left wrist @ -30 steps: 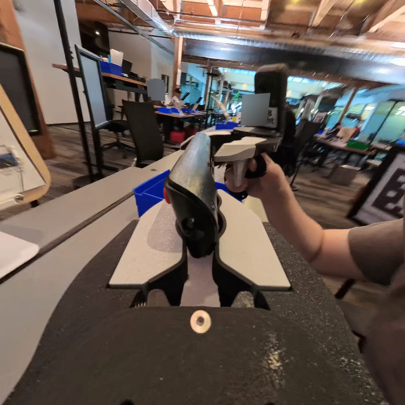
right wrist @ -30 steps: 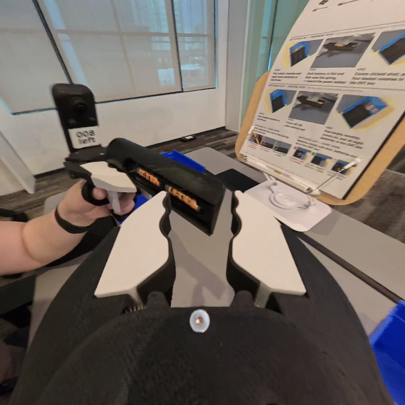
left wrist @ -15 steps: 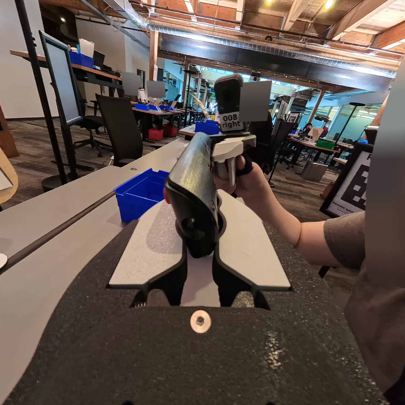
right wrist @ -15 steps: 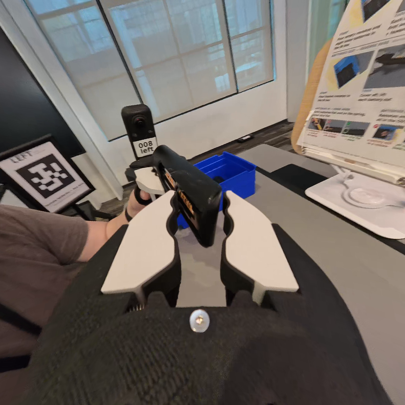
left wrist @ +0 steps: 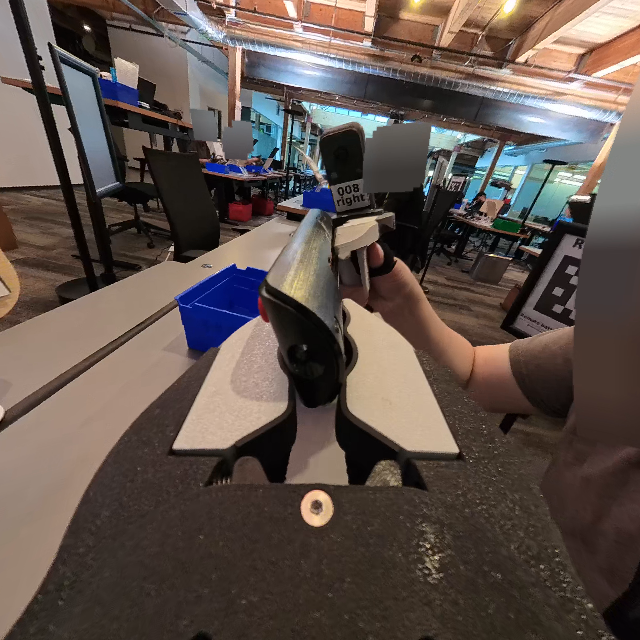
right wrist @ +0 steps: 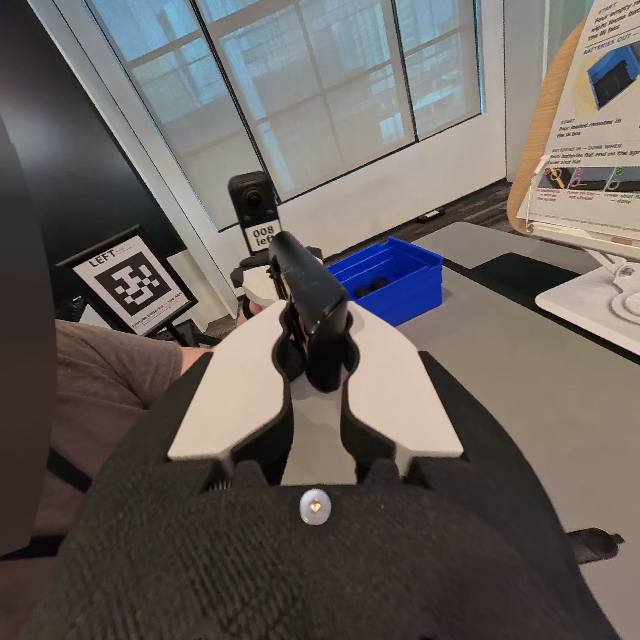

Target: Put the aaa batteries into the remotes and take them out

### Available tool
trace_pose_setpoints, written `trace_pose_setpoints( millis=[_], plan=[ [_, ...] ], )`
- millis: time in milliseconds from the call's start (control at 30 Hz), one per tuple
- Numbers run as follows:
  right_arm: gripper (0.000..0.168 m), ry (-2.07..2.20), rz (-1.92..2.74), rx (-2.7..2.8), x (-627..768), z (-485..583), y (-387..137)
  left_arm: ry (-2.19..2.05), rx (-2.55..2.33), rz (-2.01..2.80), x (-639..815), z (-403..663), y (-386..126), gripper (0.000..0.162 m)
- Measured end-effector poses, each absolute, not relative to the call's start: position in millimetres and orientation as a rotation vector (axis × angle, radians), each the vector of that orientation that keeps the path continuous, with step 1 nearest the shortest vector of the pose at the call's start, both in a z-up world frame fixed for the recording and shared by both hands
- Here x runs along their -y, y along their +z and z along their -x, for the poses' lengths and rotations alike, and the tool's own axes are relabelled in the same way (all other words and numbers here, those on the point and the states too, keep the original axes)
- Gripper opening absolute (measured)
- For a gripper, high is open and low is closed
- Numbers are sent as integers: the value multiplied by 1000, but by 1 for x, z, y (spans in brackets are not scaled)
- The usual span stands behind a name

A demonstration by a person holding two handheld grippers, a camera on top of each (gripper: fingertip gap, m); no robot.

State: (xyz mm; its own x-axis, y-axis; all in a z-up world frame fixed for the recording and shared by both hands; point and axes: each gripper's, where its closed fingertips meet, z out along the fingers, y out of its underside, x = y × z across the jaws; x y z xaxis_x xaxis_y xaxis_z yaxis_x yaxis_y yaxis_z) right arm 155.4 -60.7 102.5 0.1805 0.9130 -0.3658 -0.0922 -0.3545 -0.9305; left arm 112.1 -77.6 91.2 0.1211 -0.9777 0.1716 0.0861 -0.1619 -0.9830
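We hold the long black plastic remote [left wrist: 304, 332] lifted above the grey table [left wrist: 104, 346], our left gripper [left wrist: 313, 374] clamped on one end, our right gripper [right wrist: 317, 349] clamped on the other. We should grip evenly, open compartment turned sideways.

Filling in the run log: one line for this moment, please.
left hand-held gripper: shut on remote | right hand-held gripper: shut on other end | remote off table | blue bin behind

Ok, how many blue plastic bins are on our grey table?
2 blue bins: one beside the black remote in the left wrist view, one in the right wrist view holding dark round items. More may be off-frame.
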Motion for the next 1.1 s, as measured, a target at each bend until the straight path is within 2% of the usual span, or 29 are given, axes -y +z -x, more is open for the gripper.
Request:
trace_pose_setpoints(
  millis=[233, 467, 1100],
  plan=[
    [37, 1227, 1536, 799, 50, -157, 96, -1245, -970, 1373, 73, -111, 87, 22],
    [22, 1410, 1476, 862, 65, -155, 104, -1314, -991, 1358, 79, -109, 92, 21],
    [22, 1402, 1469, 921, 70, -155, 105, -1358, -1008, 1364, 82, -108, 93, 22]
  ],
)
